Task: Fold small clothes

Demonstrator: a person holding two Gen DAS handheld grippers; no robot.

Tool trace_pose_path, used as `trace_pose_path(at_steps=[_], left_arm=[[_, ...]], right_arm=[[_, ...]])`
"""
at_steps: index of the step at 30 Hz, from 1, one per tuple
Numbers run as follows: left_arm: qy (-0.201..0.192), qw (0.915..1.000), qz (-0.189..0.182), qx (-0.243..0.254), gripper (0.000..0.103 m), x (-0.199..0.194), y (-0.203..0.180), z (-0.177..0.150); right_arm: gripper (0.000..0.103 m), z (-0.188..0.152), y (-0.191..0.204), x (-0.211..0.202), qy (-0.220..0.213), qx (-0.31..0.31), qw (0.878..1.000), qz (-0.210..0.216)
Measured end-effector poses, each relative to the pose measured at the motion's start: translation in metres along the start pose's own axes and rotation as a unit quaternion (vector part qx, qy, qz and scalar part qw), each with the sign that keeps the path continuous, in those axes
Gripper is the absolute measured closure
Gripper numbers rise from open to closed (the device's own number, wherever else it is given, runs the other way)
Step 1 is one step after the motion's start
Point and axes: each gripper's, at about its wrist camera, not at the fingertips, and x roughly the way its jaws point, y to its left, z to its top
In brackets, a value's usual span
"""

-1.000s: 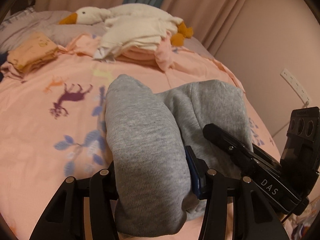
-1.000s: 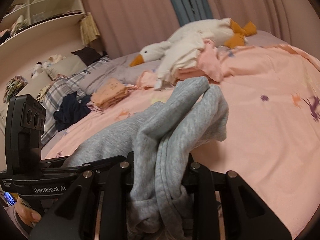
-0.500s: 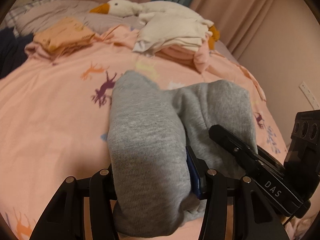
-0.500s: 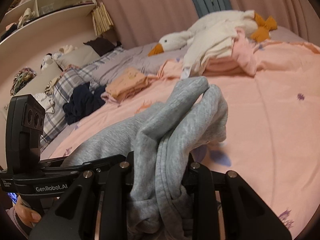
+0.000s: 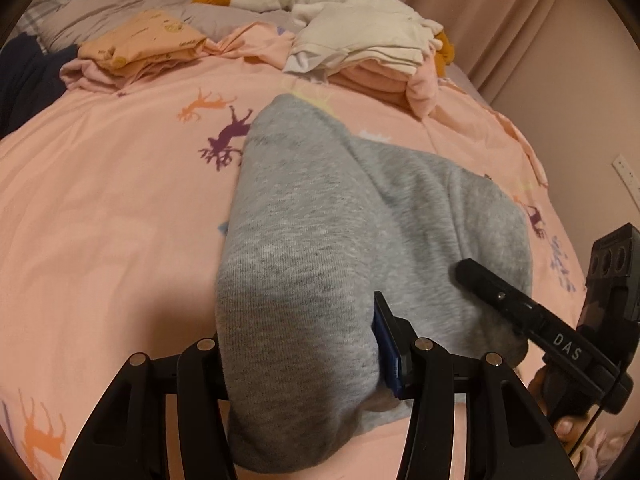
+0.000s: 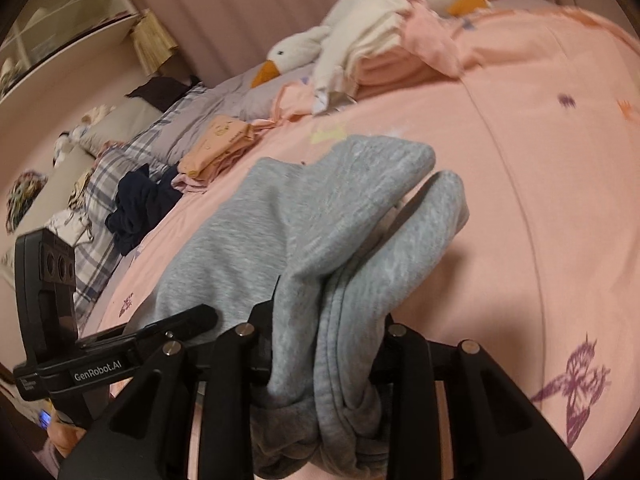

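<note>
A small grey knit garment (image 5: 320,220) spans both grippers above the pink printed bedsheet (image 5: 100,200). My left gripper (image 5: 304,340) is shut on one thick folded end, which bulges up and hides the fingertips. The right gripper (image 5: 520,312) shows to its right, lying on the same cloth. In the right wrist view the garment (image 6: 260,232) is bunched in several layers between the fingers of my right gripper (image 6: 324,320). Those jaws are opening slightly, with the cloth still pressed between them. The left gripper body (image 6: 120,344) sits at the lower left, with a hand below it.
A plush goose (image 5: 320,0) lies at the head of the bed behind a white-and-pink folded stack (image 5: 368,48). Folded orange clothes (image 5: 148,40) and a dark crumpled garment (image 6: 140,200) lie near plaid pillows (image 6: 100,256). A wall with a socket (image 5: 624,176) borders the right side.
Both grippers have sunk toward the sheet with the grey garment, and both views have tilted. The far fold in the right wrist view has spread and flattened.
</note>
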Motion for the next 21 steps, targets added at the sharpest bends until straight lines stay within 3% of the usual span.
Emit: trace_pose_path(at_steps=[6, 21], left_arm=[[0.008, 1.0000, 0.005, -0.003, 0.052, 0.002, 0.004, -0.004], [0.016, 0.9997, 0.018, 0.003, 0.049, -0.005, 0.010, -0.017]], right_arm=[[0.069, -0.007, -0.016, 0.001, 0.015, 0.044, 0.999, 0.003], [0.050, -0.021, -0.040, -0.010, 0.024, 0.099, 0.995, 0.009]])
